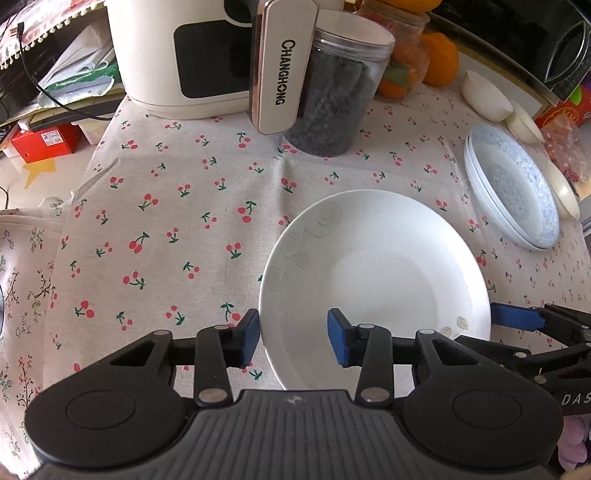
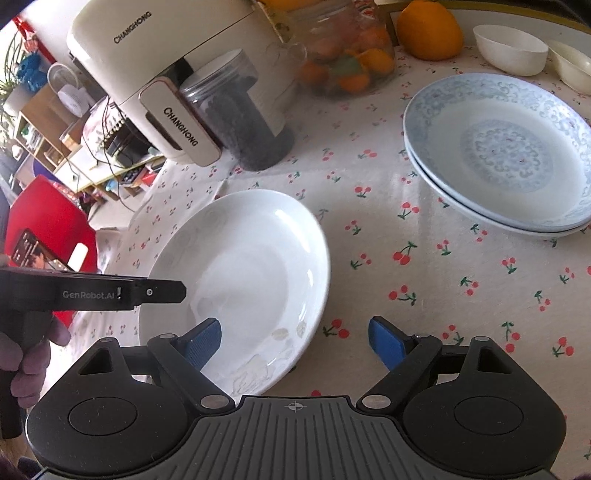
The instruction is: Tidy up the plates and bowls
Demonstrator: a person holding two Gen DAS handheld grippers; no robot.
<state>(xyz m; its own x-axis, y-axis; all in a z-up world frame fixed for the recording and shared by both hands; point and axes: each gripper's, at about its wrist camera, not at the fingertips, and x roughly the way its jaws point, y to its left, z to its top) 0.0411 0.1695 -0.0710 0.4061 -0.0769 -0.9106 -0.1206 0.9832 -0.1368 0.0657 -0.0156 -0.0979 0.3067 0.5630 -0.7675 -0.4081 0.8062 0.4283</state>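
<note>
A plain white deep plate (image 1: 376,273) (image 2: 251,266) lies on the cherry-print tablecloth. My left gripper (image 1: 293,339) straddles the plate's left rim, one blue pad outside the edge and the other over the plate's inside, with a gap still showing. My right gripper (image 2: 295,343) stands wide open over the plate's near right rim, one pad above the plate and one above the cloth. Two blue-patterned plates (image 2: 509,155) (image 1: 517,192) sit stacked to the right. Behind them are a white bowl (image 2: 509,48) (image 1: 484,96) and a cream bowl (image 2: 572,66).
A cream air fryer (image 1: 166,55) with its handle jutting out and a jar of dark contents (image 1: 332,103) stand at the back of the table. Oranges (image 2: 428,29) and a glass jar of fruit sit beside them. The table's edge falls off at the left.
</note>
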